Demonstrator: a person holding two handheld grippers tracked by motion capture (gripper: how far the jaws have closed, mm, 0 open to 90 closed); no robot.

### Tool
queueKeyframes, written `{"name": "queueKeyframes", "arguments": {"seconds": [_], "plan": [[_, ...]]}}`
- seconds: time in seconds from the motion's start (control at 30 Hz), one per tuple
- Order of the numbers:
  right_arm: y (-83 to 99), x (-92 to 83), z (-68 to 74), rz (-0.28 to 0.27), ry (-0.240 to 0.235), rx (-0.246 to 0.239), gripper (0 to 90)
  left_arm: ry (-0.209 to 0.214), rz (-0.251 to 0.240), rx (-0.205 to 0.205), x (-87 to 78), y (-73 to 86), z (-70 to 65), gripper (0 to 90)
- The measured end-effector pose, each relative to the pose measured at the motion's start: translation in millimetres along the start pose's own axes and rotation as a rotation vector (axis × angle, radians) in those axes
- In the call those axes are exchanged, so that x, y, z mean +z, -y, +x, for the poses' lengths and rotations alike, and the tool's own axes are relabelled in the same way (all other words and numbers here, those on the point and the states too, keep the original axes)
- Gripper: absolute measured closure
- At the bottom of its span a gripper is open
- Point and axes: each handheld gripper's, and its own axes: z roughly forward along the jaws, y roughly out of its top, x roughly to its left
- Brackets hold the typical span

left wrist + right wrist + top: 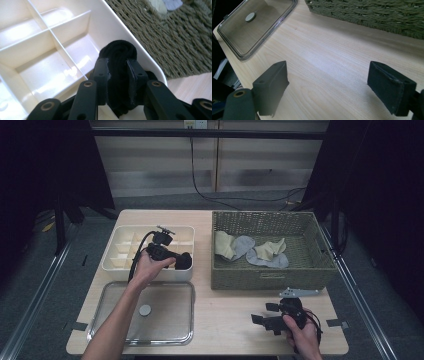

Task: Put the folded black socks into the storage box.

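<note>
Sock [119,62], black and rolled, pinched between left gripper [118,72] jaws, over divided tray's [75,37] corner compartment.

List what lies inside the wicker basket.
The wicker basket holds cream socks and grey socks in a loose heap; whatever lies beneath them, or behind its near wall, is hidden.

Black sock [119,53]; cream divided tray [120,251]; olive woven basket [270,275]; beige and grey socks [250,249].
</note>
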Motion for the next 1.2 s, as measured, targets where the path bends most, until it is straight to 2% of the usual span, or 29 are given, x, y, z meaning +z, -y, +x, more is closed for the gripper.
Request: {"name": "queueKeyframes", "arguments": {"seconds": [0.17, 0.23, 0.27, 0.33, 0.37, 0.47, 0.5, 0.53, 0.57, 0.7, 0.8, 0.87, 0.9, 0.97, 1.03, 1.1, 1.17, 1.2], "plan": [[-0.4, 1.4, 0.4, 0.0, -0.001, -0.006, 16.1, 0.002, 0.026, 0.013, 2.9, 1.2, -3.1, 75.5], [-0.8, 2.0, 0.8, 0.006, -0.001, -0.003, 16.1, 0.012, 0.022, 0.01, 4.6, 1.9, -2.8, 75.7], [-1.0, 2.5, 1.1, 0.007, -0.002, -0.005, 16.1, 0.019, 0.041, 0.029, 4.1, 1.5, -2.0, 75.8], [-1.2, 3.1, 1.4, 0.01, -0.002, -0.006, 16.1, 0.019, 0.028, 0.009, 6.3, 1.8, -3.5, 75.9], [-1.4, 3.3, 1.3, 0.01, -0.003, -0.007, 16.1, 0.023, 0.034, 0.013, 7.1, 1.7, -4.3, 76.1], [-2.0, 3.5, 1.1, 0.006, -0.007, -0.012, 16.2, 0.003, 0.047, 0.016, 9.0, 1.5, -7.9, 76.3], [-2.1, 3.2, 1.3, 0.007, -0.007, -0.008, 16.2, 0.002, 0.056, 0.032, 9.7, 1.6, -7.5, 76.3], [-2.2, 3.3, 1.2, 0.007, -0.009, -0.01, 16.5, 0.002, 0.046, 0.016, 11.7, 1.8, -9.8, 76.3], [-2.4, 3.5, 1.2, 0.009, -0.009, -0.008, 17.0, -0.005, 0.053, 0.024, 12.1, 1.8, -9.6, 76.4], [-2.7, 3.9, 1.7, 0.008, -0.015, -0.016, 17.5, 0.011, 0.049, 0.013, 14.3, 3.9, -7.6, 76.5], [-3.2, 4.7, 1.3, 0.013, -0.013, -0.012, 17.9, -0.003, 0.058, 0.021, 15.8, 4.1, -8.8, 76.8], [-3.8, 5.6, 1.1, 0.016, -0.017, -0.013, 18.4, -0.038, 0.048, 0.029, 16.8, 3.9, -14.9, 76.8], [-4.1, 5.7, 1.5, 0.019, -0.017, -0.013, 18.8, -0.038, 0.043, 0.026, 16.7, 4.6, -15.7, 76.8], [-4.4, 5.8, 2.0, 0.016, -0.021, -0.017, 18.9, -0.012, 0.031, 0.02, 14.9, 7.0, -10.8, 76.5], [-4.3, 5.5, 1.4, 0.019, -0.023, -0.015, 20.3, 0.014, 0.01, -0.005, 13.2, 9.2, -6.5, 75.3], [-4.2, 4.6, 0.9, 0.015, -0.016, -0.011, 23.1, 0.02, -0.01, -0.009, 10.7, 11.5, -4.7, 73.8], [-4.5, 3.1, -0.7, 0.012, -0.037, -0.019, 23.3, 0.022, -0.039, -0.034, 10.0, 12.7, -6.9, 70.0], [-4.7, 2.5, -1.3, 0.01, -0.04, -0.019, 23.5, 0.027, -0.04, -0.032, 8.6, 12.6, -6.1, 68.2]]}}
